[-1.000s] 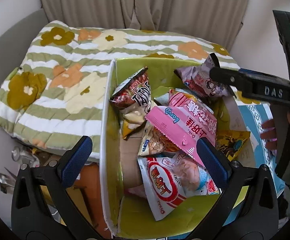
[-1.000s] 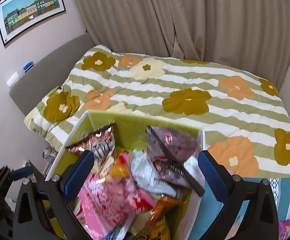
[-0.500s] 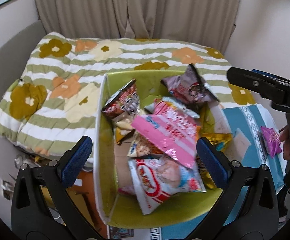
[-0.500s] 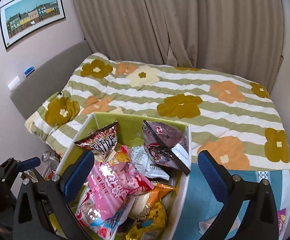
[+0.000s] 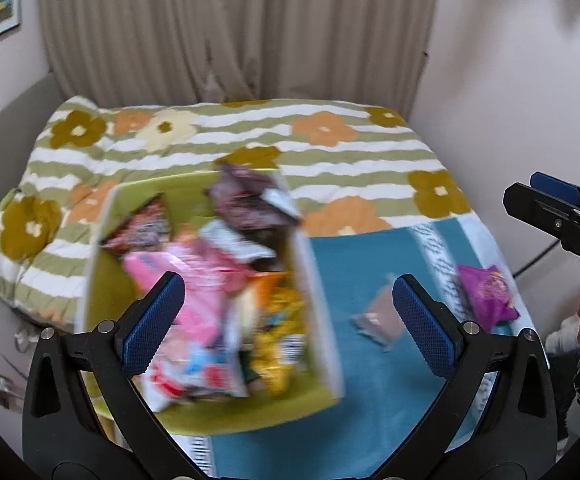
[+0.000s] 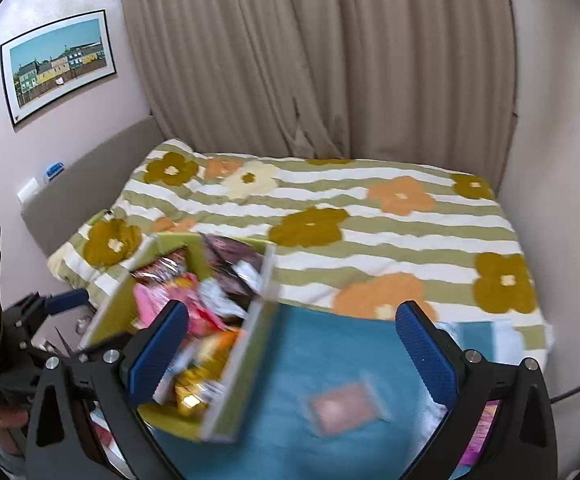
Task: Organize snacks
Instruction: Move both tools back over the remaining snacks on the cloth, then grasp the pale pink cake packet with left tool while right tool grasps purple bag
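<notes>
Left wrist view: left gripper [image 5: 285, 312] spread wide, nothing in it, hanging over the green box [image 5: 318, 280], which is crammed w/ snack packs. Right gripper [image 6: 290, 344] also wide open and empty, above the blue cloth [image 6: 330, 344]. Two loose ones on that cloth: a pale flat packet [image 6: 346, 404] near the box, a purple packet [image 5: 486, 296] further right. Frames blurry, so slow down first. Likely next: right side takes the pale packet. It lies flat, so come in low, pinch an edge, lift clear of the box wall, then drop in.
</notes>
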A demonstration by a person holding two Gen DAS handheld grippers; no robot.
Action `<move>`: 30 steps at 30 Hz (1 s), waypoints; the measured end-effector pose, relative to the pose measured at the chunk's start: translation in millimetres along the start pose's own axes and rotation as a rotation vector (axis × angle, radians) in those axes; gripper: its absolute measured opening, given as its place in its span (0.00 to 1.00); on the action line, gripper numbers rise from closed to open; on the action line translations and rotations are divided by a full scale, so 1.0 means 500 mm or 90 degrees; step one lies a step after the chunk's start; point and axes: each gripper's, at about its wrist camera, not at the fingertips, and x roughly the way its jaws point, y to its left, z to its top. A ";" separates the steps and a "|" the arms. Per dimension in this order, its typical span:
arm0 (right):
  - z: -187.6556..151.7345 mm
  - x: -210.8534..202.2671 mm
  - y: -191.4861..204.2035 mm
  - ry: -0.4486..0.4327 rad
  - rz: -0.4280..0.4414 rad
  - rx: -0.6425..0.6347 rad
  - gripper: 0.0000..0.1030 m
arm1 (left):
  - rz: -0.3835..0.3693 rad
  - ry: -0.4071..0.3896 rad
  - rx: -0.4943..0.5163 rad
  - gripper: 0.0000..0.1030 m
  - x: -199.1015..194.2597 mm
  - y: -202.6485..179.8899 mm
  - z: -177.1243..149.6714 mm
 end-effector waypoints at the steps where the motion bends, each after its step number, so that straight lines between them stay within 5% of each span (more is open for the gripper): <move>1: -0.006 -0.010 -0.019 -0.001 -0.005 0.003 1.00 | -0.007 0.003 0.009 1.00 0.008 -0.032 0.000; 7: -0.056 -0.053 -0.150 0.011 -0.071 0.012 1.00 | -0.052 0.055 0.029 1.00 0.087 -0.174 -0.007; 14: -0.145 -0.029 -0.287 0.063 -0.110 0.070 1.00 | -0.037 0.136 0.081 1.00 0.221 -0.283 -0.044; 23: -0.281 0.052 -0.375 0.118 -0.135 0.109 1.00 | 0.005 0.220 0.164 1.00 0.389 -0.322 -0.123; 30: -0.326 0.101 -0.358 0.122 -0.164 0.085 1.00 | 0.026 0.263 0.208 1.00 0.454 -0.315 -0.160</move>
